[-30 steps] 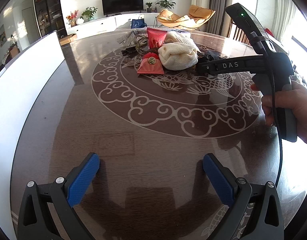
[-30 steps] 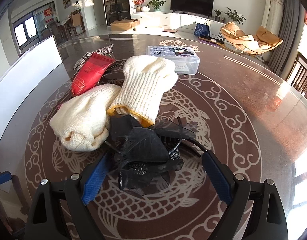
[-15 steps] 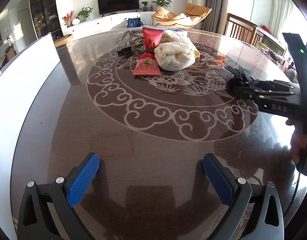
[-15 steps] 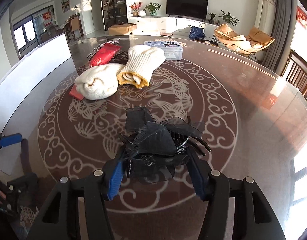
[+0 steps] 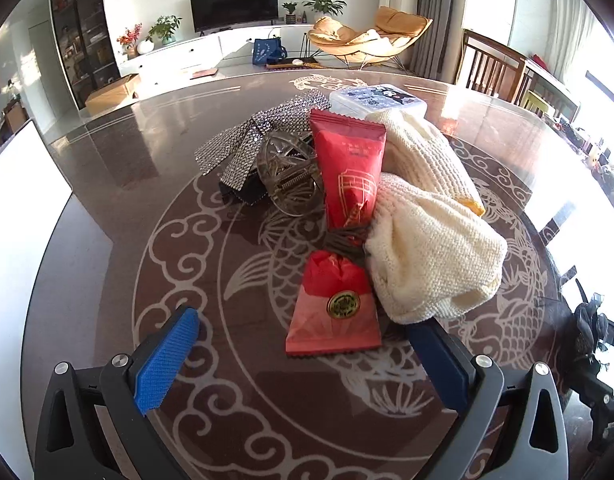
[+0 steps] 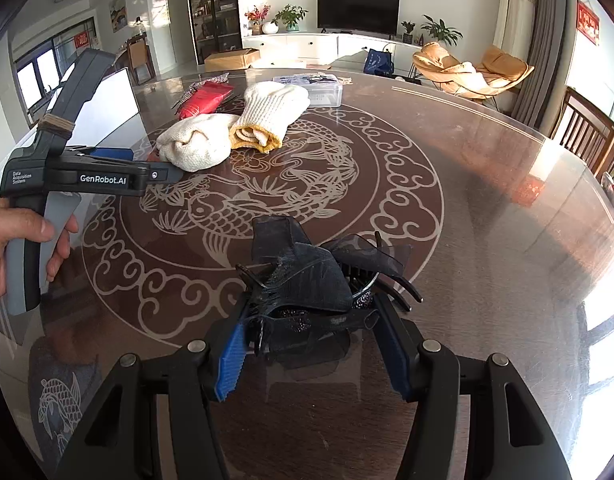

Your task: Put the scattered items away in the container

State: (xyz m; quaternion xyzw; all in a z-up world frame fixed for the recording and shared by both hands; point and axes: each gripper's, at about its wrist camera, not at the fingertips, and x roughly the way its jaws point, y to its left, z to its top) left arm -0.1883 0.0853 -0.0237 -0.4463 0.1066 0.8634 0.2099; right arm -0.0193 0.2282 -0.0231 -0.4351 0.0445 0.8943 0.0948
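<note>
My right gripper (image 6: pixel 315 356) is shut on a black mesh hair clip (image 6: pixel 315 284) and holds it over the near part of the round table. My left gripper (image 5: pixel 307 364) is open and empty, its fingertips on either side of a pink-red sachet (image 5: pixel 333 312). Beside the sachet lie two cream knitted gloves (image 5: pixel 431 248), a red snack packet (image 5: pixel 351 168), a clear hair claw (image 5: pixel 287 176) and a rhinestone bow (image 5: pixel 247 140). The pile also shows in the right wrist view, with the gloves (image 6: pixel 235 132) nearest. A white container (image 5: pixel 23 208) stands at the table's left edge.
A clear plastic box with a printed lid (image 5: pixel 375 100) sits behind the pile. The dark table with a fish pattern (image 6: pixel 487 184) has wooden chairs (image 5: pixel 491 68) at its far right. My left gripper's body (image 6: pixel 71 176) is at the left of the right wrist view.
My right gripper has closed on the black hair clip and drawn it back from the pile. My left gripper has moved forward up to the pink-red sachet.
</note>
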